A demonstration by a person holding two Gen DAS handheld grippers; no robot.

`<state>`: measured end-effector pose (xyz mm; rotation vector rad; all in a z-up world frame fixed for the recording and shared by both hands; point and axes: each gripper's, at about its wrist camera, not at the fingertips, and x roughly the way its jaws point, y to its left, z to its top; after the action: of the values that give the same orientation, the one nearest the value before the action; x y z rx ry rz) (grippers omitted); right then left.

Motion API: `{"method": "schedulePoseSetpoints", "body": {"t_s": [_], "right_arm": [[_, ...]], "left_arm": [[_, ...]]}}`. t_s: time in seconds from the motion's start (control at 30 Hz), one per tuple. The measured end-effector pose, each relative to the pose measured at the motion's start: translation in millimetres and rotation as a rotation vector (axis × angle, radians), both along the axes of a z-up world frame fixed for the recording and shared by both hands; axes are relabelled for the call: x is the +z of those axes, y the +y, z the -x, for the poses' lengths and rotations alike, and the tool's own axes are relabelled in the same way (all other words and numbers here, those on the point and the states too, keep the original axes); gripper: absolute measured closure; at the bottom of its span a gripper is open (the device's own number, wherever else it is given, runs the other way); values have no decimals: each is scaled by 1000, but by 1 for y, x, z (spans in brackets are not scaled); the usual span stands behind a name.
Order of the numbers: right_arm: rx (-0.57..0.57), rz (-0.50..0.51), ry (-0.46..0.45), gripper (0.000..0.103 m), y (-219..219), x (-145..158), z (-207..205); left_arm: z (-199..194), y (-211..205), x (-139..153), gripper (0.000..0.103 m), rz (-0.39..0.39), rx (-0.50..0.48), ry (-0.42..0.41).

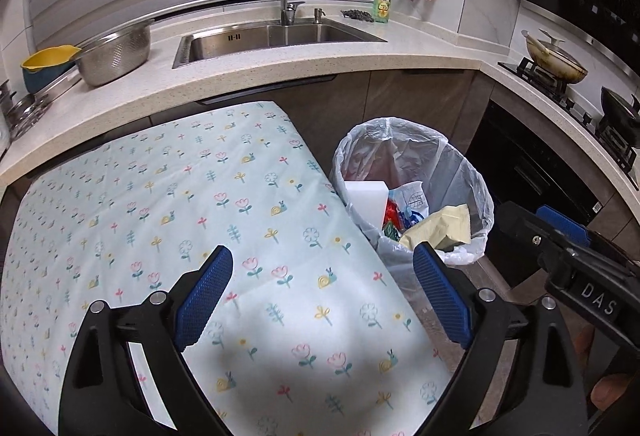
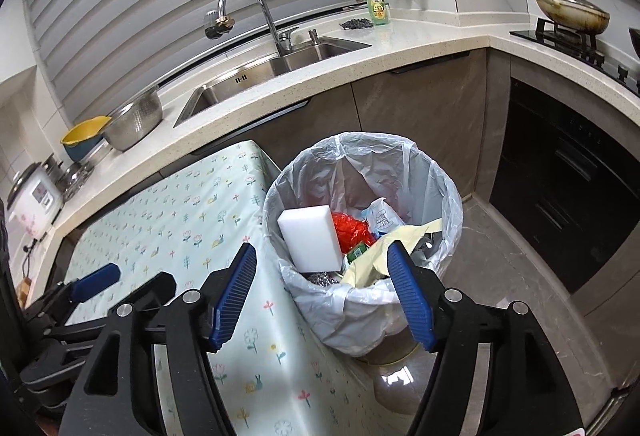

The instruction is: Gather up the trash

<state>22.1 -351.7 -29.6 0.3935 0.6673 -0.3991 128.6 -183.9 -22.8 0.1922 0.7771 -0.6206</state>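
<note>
fingers (image 2: pixel 240 300) on both grippers wide, empty; desk (image 1: pixel 168 196) bare. risk: yellow wrapper (image 2: pixel 376 256) overhangs bin (image 2: pixel 448 204) rim, may slide out.

Left gripper (image 1: pixel 322 300): jaws spread wide, nothing between the blue pads, angled downward.
Right gripper (image 2: pixel 324 296): jaws apart, pads gripping nothing, tilted downward.
Relation: side by side, the right one at the left one's right.
Fingers (image 1: pixel 608 392): partly visible behind the left gripper's frame.
</note>
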Motion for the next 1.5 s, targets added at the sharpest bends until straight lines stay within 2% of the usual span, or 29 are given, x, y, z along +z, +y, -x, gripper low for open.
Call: {"method": "schedulePoseSetpoints", "body": {"t_s": [0.07,0.13,0.2,0.4,0.47,0.87,1.5], "right_arm": [[6,22,10,33,7,1,5],[-5,47,9,23,13,3,11],[-17,66,6,19,18,5,18],[-20,56,23,15,27,3,34],[-23,54,31,5,30,0,38],[-52,102,53,6,51,-4,62],[-62,107,18,6,41,4,85]], "left_arm": [[6,8,3,13,3,9,-7],[11,15,5,12,8,19,-12],[17,22,6,11,9,28,-12],[29,40,3,8,5,57,-7],[34,44,2,8,0,61,-8],[60,59,1,8,-20,74,-43],[80,46,15,8,-2,86,-93]]}}
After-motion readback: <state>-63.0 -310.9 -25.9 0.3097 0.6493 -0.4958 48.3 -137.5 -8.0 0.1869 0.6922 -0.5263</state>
